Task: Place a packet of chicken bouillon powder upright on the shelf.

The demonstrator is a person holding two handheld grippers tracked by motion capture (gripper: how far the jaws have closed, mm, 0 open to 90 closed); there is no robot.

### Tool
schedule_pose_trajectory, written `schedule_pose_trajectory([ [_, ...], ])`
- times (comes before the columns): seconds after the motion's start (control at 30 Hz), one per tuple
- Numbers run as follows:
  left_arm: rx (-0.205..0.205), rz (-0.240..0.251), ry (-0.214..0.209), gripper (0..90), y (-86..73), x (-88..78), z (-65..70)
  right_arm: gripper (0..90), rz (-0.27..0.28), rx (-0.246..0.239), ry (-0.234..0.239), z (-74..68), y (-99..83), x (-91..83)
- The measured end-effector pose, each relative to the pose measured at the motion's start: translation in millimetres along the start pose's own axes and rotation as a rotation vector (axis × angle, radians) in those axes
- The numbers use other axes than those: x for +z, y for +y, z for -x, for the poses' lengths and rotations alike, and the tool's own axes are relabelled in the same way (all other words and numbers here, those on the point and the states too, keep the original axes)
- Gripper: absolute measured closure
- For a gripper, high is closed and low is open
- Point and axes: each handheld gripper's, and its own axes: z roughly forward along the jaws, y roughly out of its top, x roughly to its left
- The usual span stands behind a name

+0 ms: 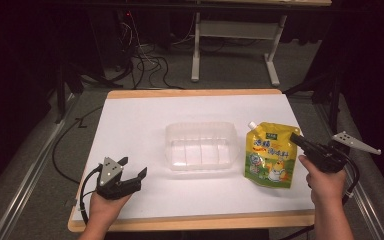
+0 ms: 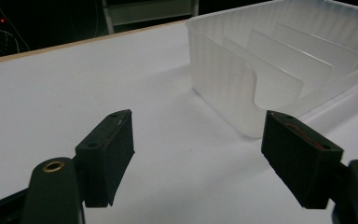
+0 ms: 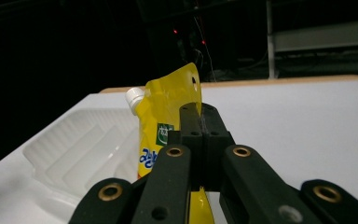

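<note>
Seen from the high view: a white-topped desk (image 1: 145, 120) with a wooden edge, carrying a clear plastic tray (image 1: 202, 145) with upright dividers at centre and, just beside it at 3 o'clock, a yellow spouted pouch (image 1: 271, 154) with its white cap toward 11 o'clock. At 8 o'clock of the tray, well apart from it, the left gripper (image 1: 133, 169), held in a hand near the front edge of the desk, jaws spread and closed on nothing. At 3 o'clock of the pouch, the right gripper (image 1: 296, 139), held in the other hand, jaws drawn together on the pouch's right edge, grey three-cornered plate jutting toward the desk's right side. Dark floor, cables and a pale frame beyond the desk at 12 o'clock. Seen from the left gripper view: two black jaws standing wide apart over bare white desk, the clear plastic tray (image 2: 279, 70) at 1 o'clock, its ribbed wall and three dividers plain, not touched by either jaw. Seen from the right gripper view: jaws pressed together at centre, clamped on the edge of the yellow spouted pouch (image 3: 165, 116), which rises upright at 12 o'clock with its cap at 11 o'clock; the clear plastic tray (image 3: 79, 149) lying at 9 o'clock, white desk stretching away at 3 o'clock.
</note>
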Motion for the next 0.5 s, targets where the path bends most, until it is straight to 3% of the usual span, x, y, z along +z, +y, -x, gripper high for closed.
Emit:
schedule_pose_trajectory([
  [0.17,0.002,0.004,-0.004,25.7,0.5,0.9,-0.1,90.0,0.045,-0.053,-0.016,-15.0,8.8,1.7],
  [0.2,0.003,0.001,-0.005,25.7,0.5,1.1,-0.3,90.0,0.086,-0.077,-0.031,-21.0,14.1,4.4],
  [0.23,0.004,0.000,-0.006,25.7,0.4,1.5,-0.5,90.0,0.086,-0.077,-0.031,-21.0,14.1,4.4],
  [0.27,0.002,0.000,-0.006,25.7,0.2,1.7,-0.7,90.0,0.126,-0.108,-0.068,-25.3,18.4,7.7],
  [0.37,0.000,0.001,-0.006,25.7,0.0,1.4,-1.0,90.0,0.139,-0.132,-0.095,-24.2,19.0,13.9],
  [0.4,0.001,0.001,-0.006,25.7,-0.1,1.3,-1.1,90.0,0.129,-0.135,-0.123,-20.0,14.9,18.7],
  [0.47,0.001,0.000,-0.005,25.7,-0.1,1.0,-1.5,90.0,0.116,-0.126,-0.121,-16.5,11.4,20.8],
  [0.5,0.001,0.002,-0.004,25.7,0.0,0.8,-1.6,90.0,0.135,-0.127,-0.119,-13.7,8.4,19.7],
])
